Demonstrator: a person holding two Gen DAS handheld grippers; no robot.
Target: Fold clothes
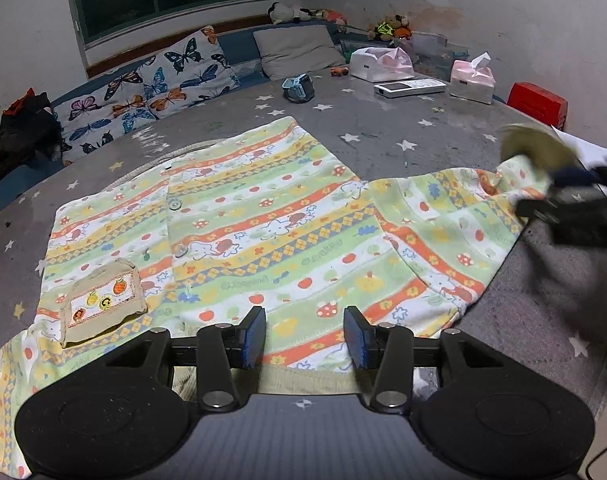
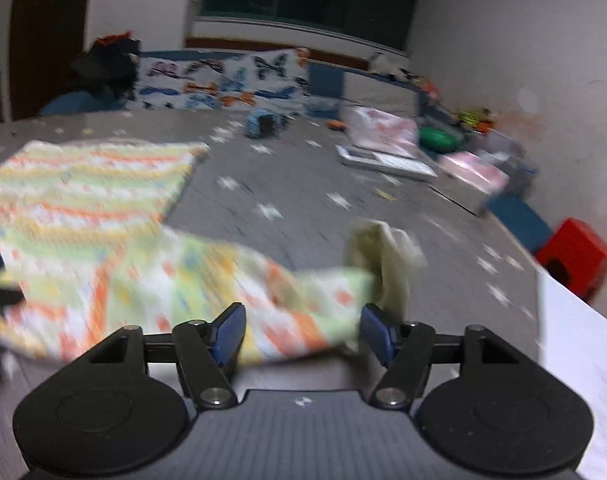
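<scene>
A child's top (image 1: 263, 216) with green, yellow and orange stripes lies flat on a grey star-print mat (image 1: 383, 128). It has a beige pocket (image 1: 103, 300) with fruit patches near its left front. My left gripper (image 1: 305, 336) is open just above the hem, with nothing between its fingers. The right sleeve (image 1: 443, 216) stretches out to the right, and its beige cuff (image 1: 535, 152) is raised and blurred. My right gripper (image 2: 303, 332) is open with the sleeve (image 2: 263, 292) lying between its fingers and the cuff (image 2: 383, 256) just ahead. In the left wrist view it is a dark blur (image 1: 575, 216) beside the cuff.
A butterfly pillow (image 1: 155, 80) and a grey pillow (image 1: 299, 50) lie at the back. A blue object (image 1: 299, 88), a white device (image 1: 409, 88), a pink tissue box (image 1: 473, 80) and a red box (image 1: 537, 102) stand at the far right. White paper (image 2: 583, 360) lies by the right edge.
</scene>
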